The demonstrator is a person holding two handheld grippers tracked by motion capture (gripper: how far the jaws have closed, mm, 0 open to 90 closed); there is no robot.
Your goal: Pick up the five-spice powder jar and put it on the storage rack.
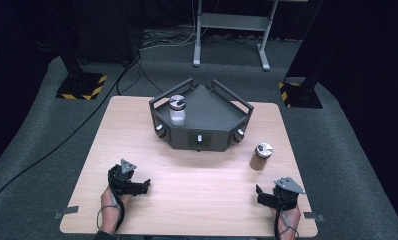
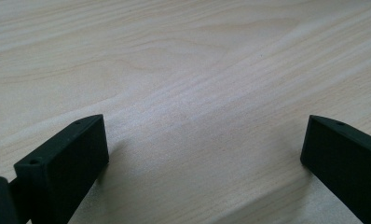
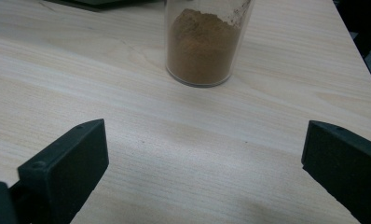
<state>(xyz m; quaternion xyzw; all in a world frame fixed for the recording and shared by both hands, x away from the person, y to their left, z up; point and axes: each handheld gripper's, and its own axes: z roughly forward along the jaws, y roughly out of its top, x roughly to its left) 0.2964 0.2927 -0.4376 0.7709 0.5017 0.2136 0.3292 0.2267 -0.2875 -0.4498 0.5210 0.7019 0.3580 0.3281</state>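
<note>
A: Which step do you think is in hand?

B: I judge it is the very start. The right gripper [image 1: 265, 196] rests near the front right of the table [image 1: 137, 150], jaws wide apart and holding nothing. In the right gripper view the brown jar [image 3: 202, 44] stands upright straight ahead of it, a little apart.

A: And the left gripper [image 1: 137, 186]?

B: Also wide open and empty, low over bare wood at the front left.

A: What does the next move call for?

B: Probably the right gripper goes forward until the jaws stand on both sides of the brown jar [image 1: 260, 156], then closes gently, because the jar is tall and could tip.

A: How many things do you count?

B: Two jars: the brown one on the table, and a white jar [image 1: 177, 110] on the dark tray [image 1: 214, 107]. One tray, two grippers.
</note>
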